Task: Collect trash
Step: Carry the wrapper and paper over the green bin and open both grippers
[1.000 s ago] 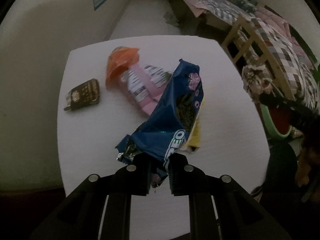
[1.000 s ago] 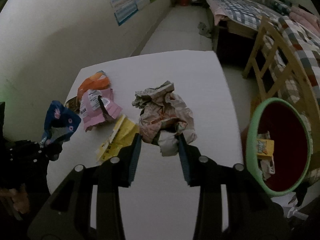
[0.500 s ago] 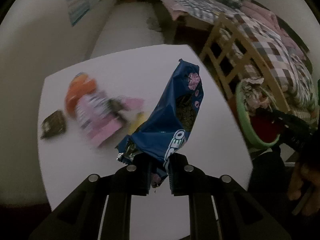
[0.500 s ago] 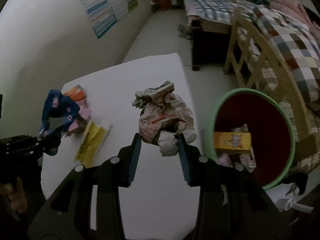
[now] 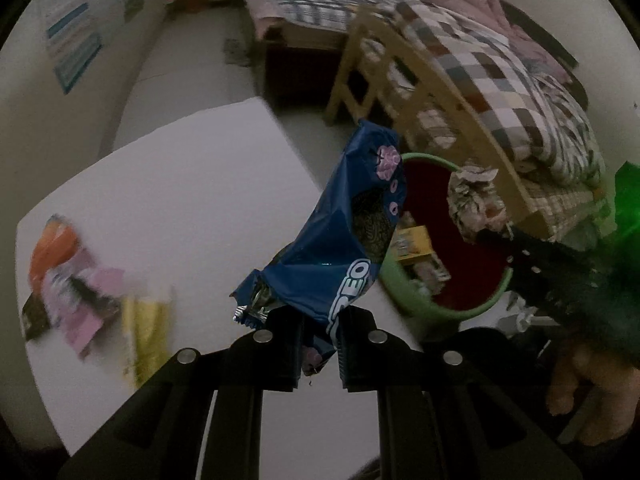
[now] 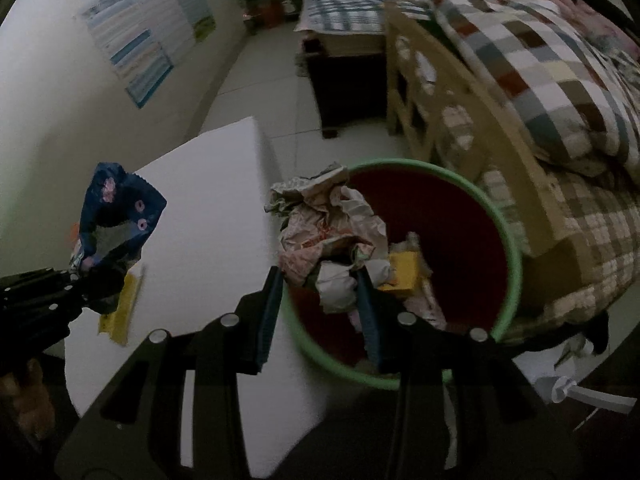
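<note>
White table [image 5: 180, 200]: a plain top with a square far corner. On its left part lie an orange wrapper [image 5: 54, 246], a pink packet [image 5: 86, 306] overlapping it, a dark sachet [image 5: 30, 316] at the left edge, and a yellow wrapper [image 5: 146, 334] just beside the pink packet. Pale tiled floor [image 5: 192, 60]: a green-rimmed bin [image 6: 510, 248] stands on it just beside the table's right edge.

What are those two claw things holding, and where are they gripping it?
The left gripper pinches the blue Oreo wrapper by its bottom end. The right gripper squeezes the crumpled paper wad at its lower part.
</note>
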{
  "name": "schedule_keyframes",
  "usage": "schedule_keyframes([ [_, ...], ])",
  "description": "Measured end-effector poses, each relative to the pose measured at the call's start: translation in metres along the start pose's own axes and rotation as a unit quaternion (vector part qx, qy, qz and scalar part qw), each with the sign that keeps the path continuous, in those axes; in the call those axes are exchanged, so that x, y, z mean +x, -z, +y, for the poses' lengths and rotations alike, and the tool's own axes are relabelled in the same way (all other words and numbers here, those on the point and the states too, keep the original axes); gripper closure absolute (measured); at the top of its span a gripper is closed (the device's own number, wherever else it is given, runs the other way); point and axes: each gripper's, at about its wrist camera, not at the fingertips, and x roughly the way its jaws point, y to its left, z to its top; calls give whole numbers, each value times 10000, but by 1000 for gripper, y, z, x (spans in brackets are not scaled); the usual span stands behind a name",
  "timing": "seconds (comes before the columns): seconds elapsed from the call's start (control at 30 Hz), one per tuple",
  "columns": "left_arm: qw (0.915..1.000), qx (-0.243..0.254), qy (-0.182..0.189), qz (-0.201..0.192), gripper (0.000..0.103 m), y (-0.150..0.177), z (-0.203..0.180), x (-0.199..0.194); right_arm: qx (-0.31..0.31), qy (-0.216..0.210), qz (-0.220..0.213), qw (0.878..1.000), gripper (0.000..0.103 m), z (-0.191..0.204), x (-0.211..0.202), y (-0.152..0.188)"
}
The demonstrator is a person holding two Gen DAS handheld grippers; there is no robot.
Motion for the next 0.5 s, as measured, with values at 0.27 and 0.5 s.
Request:
schedule_keyframes([
  [0.27, 9991, 249, 322, 151, 92, -28, -56, 30, 360, 160, 36, 9992, 67, -51, 4, -3],
  [0.5, 9977, 450, 424, 281, 92, -45, -91, 52, 572, 177, 98, 9982, 67, -78, 13, -4],
])
